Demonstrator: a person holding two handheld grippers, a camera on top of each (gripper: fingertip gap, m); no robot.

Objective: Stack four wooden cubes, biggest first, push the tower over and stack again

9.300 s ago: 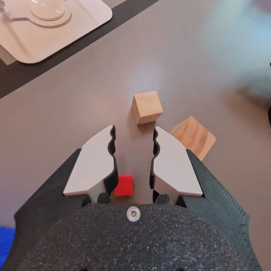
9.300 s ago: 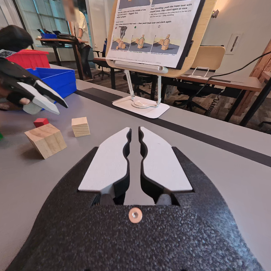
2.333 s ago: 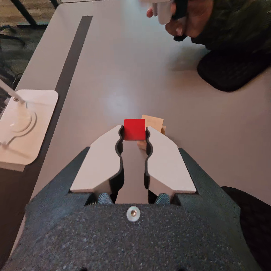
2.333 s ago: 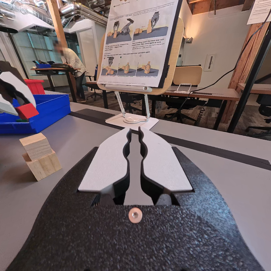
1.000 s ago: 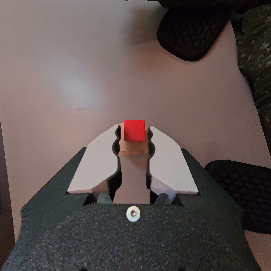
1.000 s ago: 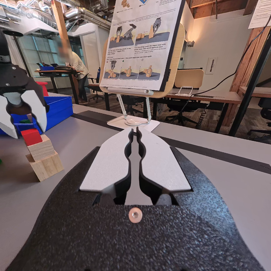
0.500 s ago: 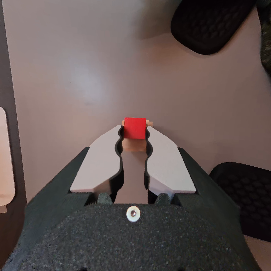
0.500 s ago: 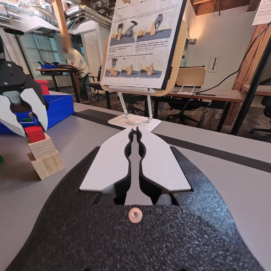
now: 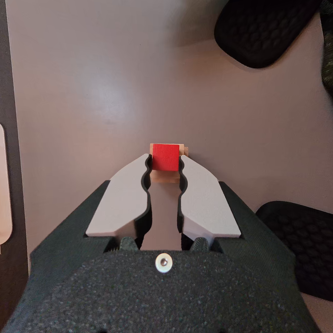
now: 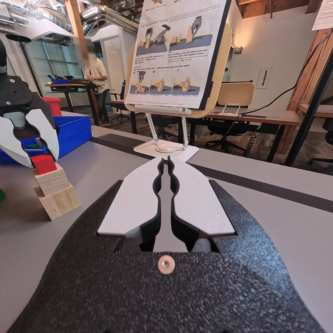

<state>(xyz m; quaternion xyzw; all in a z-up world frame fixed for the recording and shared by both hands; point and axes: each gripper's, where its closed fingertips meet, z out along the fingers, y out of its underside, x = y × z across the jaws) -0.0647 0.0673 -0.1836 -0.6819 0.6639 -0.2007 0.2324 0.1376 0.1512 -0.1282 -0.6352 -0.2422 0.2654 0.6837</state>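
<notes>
From above, the left gripper [image 9: 165,158] clamps a red cube [image 9: 165,157] between its tips, resting on stacked wooden blocks [image 9: 165,177]. From the right gripper [image 10: 165,158], jaws nearly closed on nothing, the stack [image 10: 54,191] stands well left.

My right tool [image 10: 165,158] hangs low over the grey desk [image 10: 252,207], its white fingers [image 10: 194,194] nearly together with nothing between them. Ahead stands a document stand [image 10: 173,115] bearing a printed sheet — its white base [image 10: 165,149] sits just past my fingertips. Far left, the other tool [image 10: 40,160] grips a red cube [image 10: 44,164] resting atop two stacked wooden blocks [image 10: 55,191]. Behind them sits a blue bin [image 10: 73,133].
</notes>
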